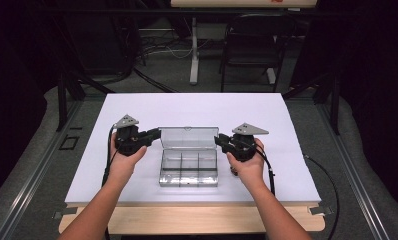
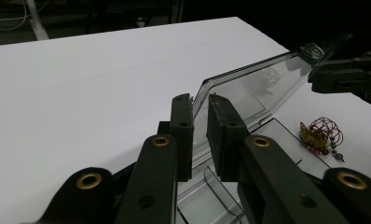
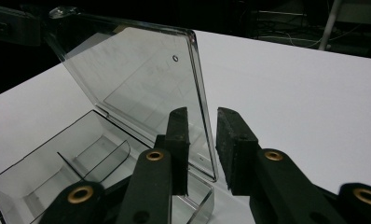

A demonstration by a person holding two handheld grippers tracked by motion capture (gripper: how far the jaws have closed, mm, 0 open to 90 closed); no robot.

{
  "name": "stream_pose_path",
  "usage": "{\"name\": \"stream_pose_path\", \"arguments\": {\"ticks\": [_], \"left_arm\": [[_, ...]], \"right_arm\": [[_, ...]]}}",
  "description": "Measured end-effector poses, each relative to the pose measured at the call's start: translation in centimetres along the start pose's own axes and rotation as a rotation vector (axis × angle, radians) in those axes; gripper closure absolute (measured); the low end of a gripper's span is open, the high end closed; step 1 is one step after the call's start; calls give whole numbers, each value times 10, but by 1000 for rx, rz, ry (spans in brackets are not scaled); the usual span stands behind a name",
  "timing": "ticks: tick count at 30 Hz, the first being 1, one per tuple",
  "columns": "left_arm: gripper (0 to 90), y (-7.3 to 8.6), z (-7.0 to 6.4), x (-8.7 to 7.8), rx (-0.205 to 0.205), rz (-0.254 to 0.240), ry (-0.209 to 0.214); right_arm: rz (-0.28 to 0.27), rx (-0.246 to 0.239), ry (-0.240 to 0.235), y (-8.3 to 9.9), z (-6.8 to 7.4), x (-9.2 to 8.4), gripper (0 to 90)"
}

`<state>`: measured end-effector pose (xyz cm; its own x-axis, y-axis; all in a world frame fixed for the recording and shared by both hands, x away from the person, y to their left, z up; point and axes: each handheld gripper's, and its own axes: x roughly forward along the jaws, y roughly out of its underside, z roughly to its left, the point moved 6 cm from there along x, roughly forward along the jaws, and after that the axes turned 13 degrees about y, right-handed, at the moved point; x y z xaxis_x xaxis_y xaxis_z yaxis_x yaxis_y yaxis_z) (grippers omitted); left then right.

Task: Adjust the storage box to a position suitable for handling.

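Forearms came in from the bottom of the high view, one to each side of a clear box (image 1: 189,169) that sat near the front middle of the white table (image 1: 137,110). On the left, the left gripper (image 1: 157,134) had its jaws pinched on the left edge of the raised lid (image 1: 188,136); in the left gripper view the two pads (image 2: 182,126) sat tight on either face of the clear panel (image 2: 249,88), so that side was clamped and, by my read, was there to keep the lid upright. Moving across, the box stood open, its lid hinged up at the back and its base split by thin dividers (image 3: 97,156) into compartments that looked empty. Over on the right, the right gripper (image 1: 218,139) met the lid's other edge, but its jaws stood apart: the right gripper view showed the lid's edge (image 3: 202,112) running up between the pads with a clear gap on the outer side, so I'd call that one slack, not gripping. Just right of the box, by the right hand (image 1: 247,167), a small tangle of reddish wire (image 2: 321,133) lay on the table. My guess is the left held the lid steady so the right could be freed for that bundle.
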<state>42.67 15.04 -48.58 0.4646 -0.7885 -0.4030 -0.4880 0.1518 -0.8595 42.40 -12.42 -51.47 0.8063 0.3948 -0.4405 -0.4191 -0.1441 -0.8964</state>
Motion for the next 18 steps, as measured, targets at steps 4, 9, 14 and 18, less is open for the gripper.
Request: {"name": "stream_pose_path", "arguments": {"ticks": [4, 9, 14, 18], "left_arm": [[805, 0, 1, 1, -3, -2, -2], [806, -1, 2, 1, -9, 2, -1], [806, -1, 3, 3, -15, -3, -1], [805, -2, 4, 3, -15, -1, -1]], "right_arm": [[11, -3, -2, 2, 0, 2, 742], [19, -3, -7, 5, 1, 7, 741], [27, 0, -7, 6, 1, 11, 738], [25, 8, -7, 7, 1, 13, 736]]}}
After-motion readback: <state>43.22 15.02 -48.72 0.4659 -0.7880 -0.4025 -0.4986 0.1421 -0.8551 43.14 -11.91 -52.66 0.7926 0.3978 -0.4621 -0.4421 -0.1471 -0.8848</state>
